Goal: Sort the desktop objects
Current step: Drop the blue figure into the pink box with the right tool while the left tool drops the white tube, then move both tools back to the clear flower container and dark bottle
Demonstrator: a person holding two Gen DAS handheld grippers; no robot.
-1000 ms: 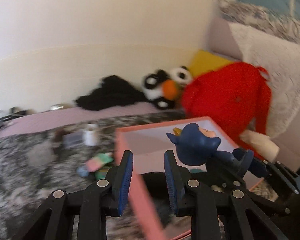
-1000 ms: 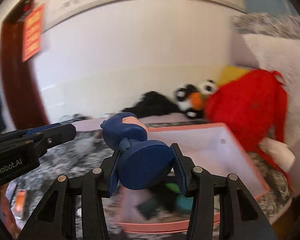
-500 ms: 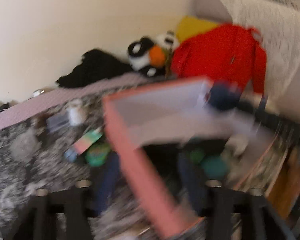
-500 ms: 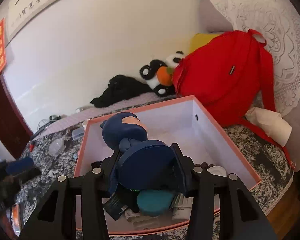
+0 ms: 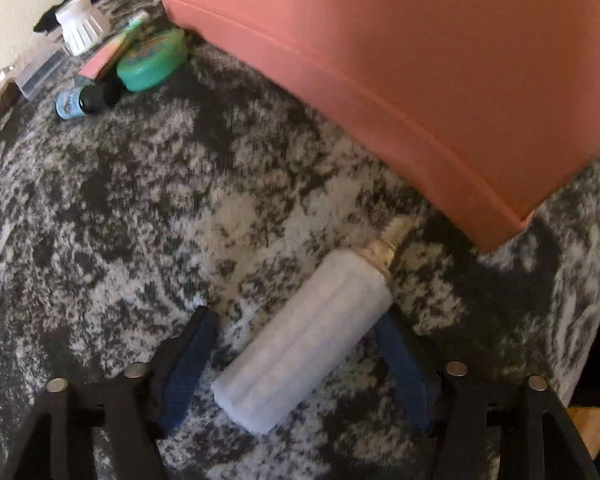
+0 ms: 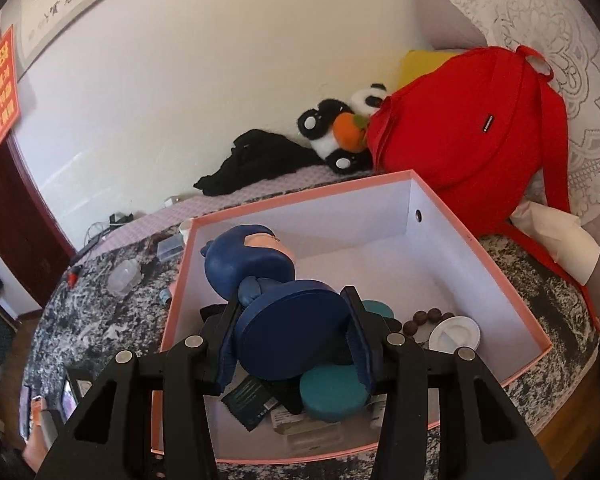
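Note:
My right gripper (image 6: 292,340) is shut on the round base of a blue figurine (image 6: 260,280) and holds it over the open pink box (image 6: 480,248). Inside the box lie a teal round tin (image 6: 332,394), a white lid (image 6: 454,334), dark beads (image 6: 426,316) and a black packet (image 6: 250,400). My left gripper (image 5: 296,360) is open and low over the speckled tabletop (image 5: 140,220). A white ribbed bottle (image 5: 304,344) lies between its fingers, next to the pink box's outer corner (image 5: 460,100).
Left of the box lie a green tin (image 5: 152,60), a small blue bottle (image 5: 78,102), a white cap (image 5: 82,26) and a clear case (image 5: 40,74). A red backpack (image 6: 472,136), a panda plush (image 6: 340,128) and black cloth (image 6: 252,160) sit behind the box.
My left gripper has swung down to the tabletop and opened around the white bottle. My right gripper has carried the figurine forward over the box.

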